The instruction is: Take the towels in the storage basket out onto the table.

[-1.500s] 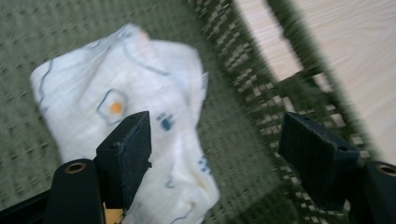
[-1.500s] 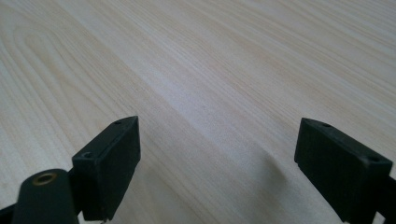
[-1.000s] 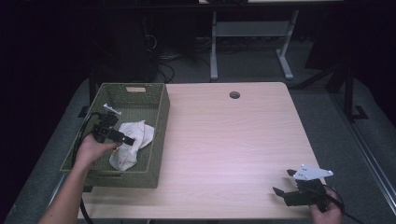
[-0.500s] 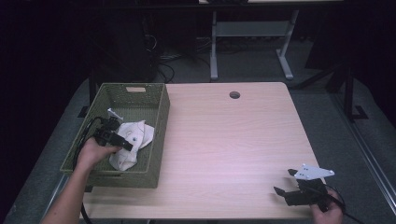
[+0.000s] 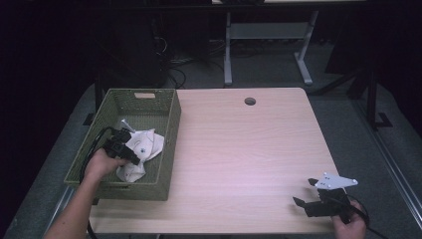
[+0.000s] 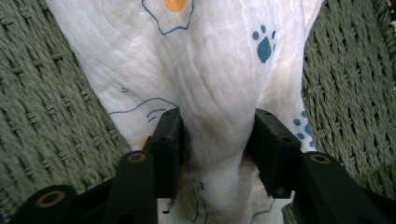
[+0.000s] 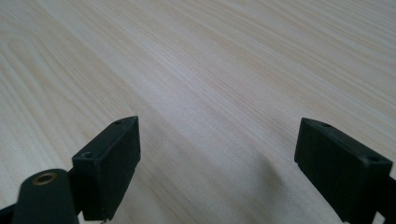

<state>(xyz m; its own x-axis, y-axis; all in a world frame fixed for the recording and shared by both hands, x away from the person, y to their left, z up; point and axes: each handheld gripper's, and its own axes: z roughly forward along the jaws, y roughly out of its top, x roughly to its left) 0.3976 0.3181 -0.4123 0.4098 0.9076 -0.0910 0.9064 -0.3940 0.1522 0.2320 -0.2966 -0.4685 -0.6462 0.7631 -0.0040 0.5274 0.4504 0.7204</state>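
A soft, light printed cloth (image 6: pixel 219 70) is lying crumpled in the green woven basket (image 5: pixel 169 124), and a raised fold is being pinched by the left claw (image 6: pixel 218 140), jaws just closed in. Bunched fabric like that is best grabbed; thin edges probably slip. The right claw (image 7: pixel 217 158) is kept open over the counter (image 7: pixel 196 60).

Your left hand-held gripper (image 5: pixel 130 152) in the basket (image 5: pixel 169 130) at the surface's (image 5: pixel 239 149) left, on the cloth (image 5: pixel 145 144), your right hand-held gripper (image 5: pixel 304 195) near its right front corner.

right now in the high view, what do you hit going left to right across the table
green basket with the left gripper on the white cloth inside it → bare table → right gripper
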